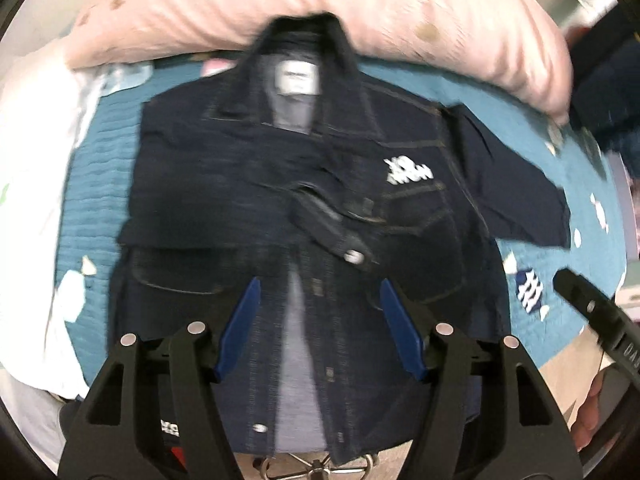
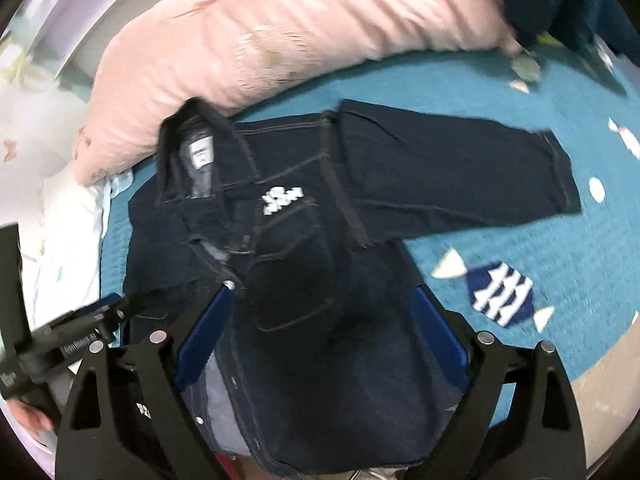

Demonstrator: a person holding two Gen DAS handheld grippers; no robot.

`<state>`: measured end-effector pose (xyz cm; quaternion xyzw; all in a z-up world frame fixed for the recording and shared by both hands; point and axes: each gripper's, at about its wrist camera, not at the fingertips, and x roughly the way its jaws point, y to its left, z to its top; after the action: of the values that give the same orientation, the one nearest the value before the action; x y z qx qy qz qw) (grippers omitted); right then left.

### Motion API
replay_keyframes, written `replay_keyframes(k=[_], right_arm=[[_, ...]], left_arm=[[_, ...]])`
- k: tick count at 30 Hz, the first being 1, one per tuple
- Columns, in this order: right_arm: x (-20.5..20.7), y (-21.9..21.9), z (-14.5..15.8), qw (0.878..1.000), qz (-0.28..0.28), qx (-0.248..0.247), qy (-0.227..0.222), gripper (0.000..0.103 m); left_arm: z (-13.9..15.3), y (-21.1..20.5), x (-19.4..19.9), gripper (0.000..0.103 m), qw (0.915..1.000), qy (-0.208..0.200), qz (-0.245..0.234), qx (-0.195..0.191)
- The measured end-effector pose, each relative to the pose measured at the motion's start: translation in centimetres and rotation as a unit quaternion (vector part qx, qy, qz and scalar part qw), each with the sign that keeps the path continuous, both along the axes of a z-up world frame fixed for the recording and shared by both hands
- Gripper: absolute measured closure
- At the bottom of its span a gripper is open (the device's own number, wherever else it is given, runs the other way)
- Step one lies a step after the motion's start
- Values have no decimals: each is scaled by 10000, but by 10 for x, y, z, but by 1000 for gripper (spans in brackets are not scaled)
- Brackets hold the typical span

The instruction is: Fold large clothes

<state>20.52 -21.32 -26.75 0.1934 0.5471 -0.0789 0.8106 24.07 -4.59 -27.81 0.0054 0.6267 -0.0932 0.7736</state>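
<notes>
Left gripper (image 1: 318, 328): nearest the lens in the left wrist view; black fingers with blue pads (image 1: 240, 324), jaws spread wide, nothing between the pads; it hangs above the jacket's lower front, apart from the cloth.
Right gripper (image 2: 322, 332): blue pads (image 2: 440, 332) stand very wide apart, nothing gripped; poised over the jacket's lower right part, clear of the fabric.
Denim jacket (image 1: 304, 184): dark navy, lying front-up and open on the bedspread, collar toward the pillow, hem toward the cameras; pale lining shows down the open centre.
Sleeve, folded (image 1: 328, 228): one sleeve lies across the chest, its cuff with a metal snap near the middle of the front.
Sleeve, unfolded (image 2: 460, 176): the other sleeve stretches out sideways flat on the bedspread, cuff well away from the body of the jacket.
Chest print (image 2: 282, 200): white lettering above a stitched pocket; too blurred to read.
Neck label (image 1: 298, 78): white, inside the collar.
Bedspread (image 2: 520, 220): teal, quilted, with fish motifs.
Pillow (image 1: 320, 4): pink, beyond the collar, touching or just behind it.
Image quality: both views motion-blurred.
</notes>
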Motion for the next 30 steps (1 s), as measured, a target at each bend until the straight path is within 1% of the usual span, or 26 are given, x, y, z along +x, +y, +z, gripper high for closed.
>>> replay_keyframes(k=[4, 7, 12, 17, 21, 22, 23, 27, 29, 30], right_arm=[[-13, -36, -2, 9995, -292, 88, 15, 15], [-18, -64, -5, 9985, -533, 112, 66, 15], [-18, -116, -14, 9955, -912, 212, 114, 15], [-11, -164, -28, 9921, -1216, 217, 236, 15], [-5, -198, -41, 9895, -1399, 174, 319, 15], [-4, -207, -45, 9886, -1457, 180, 349, 15], [-4, -215, -49, 9871, -1541, 197, 379, 15], [-6, -240, -64, 9817, -1812, 352, 464, 15], [-9, -252, -74, 9778, -1974, 467, 528, 15], [-11, -256, -78, 9763, -2030, 514, 543, 15]], left_arm=[[-7, -37, -4, 39, 9998, 71, -181, -50], [-13, -66, 1, 39, 9994, 141, -300, -78], [-28, -108, 24, 39, 9983, 371, -336, -289], [-41, -139, 55, 40, 9974, 475, -315, -434], [-55, -157, 79, 48, 9949, 672, -215, -719], [-58, -159, 83, 53, 9942, 721, -197, -777], [-62, -162, 88, 56, 9933, 788, -184, -825], [-86, -176, 104, 65, 9905, 1030, -176, -897], [-100, -179, 108, 73, 9873, 1213, -136, -1013], [-109, -181, 109, 81, 9858, 1303, -130, -1048]])
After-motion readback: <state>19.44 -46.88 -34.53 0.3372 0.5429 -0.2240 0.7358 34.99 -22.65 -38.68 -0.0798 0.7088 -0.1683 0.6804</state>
